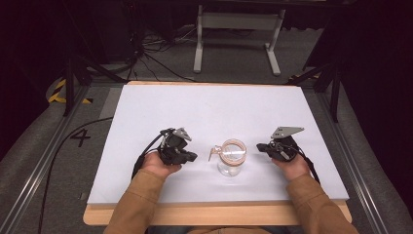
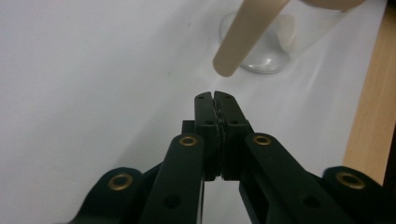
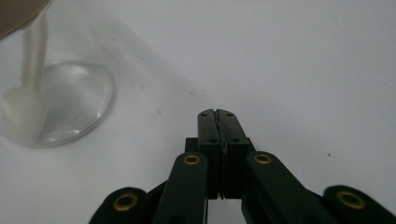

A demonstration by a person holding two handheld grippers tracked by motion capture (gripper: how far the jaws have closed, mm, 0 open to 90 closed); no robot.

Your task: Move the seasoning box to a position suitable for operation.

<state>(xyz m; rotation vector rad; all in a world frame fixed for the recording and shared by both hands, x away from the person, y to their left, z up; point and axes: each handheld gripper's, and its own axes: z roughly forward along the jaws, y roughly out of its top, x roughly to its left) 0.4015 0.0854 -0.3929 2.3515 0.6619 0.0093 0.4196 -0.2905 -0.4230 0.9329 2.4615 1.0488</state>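
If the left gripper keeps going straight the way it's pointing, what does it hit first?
Probably the tan handle slanting down from the glass jar, just ahead of the shut left gripper; depth is unclear, so it might pass underneath.

The high view looks down and forward over the white table (image 1: 204, 112) from the person's side. Each gripper view sits low and close behind its own closed jaws, skimming the tabletop. Both share the glass jar (image 2: 271, 56) (image 3: 56, 102): ahead-right of the left claw (image 2: 215, 95), ahead-left of the right claw (image 3: 217, 113).
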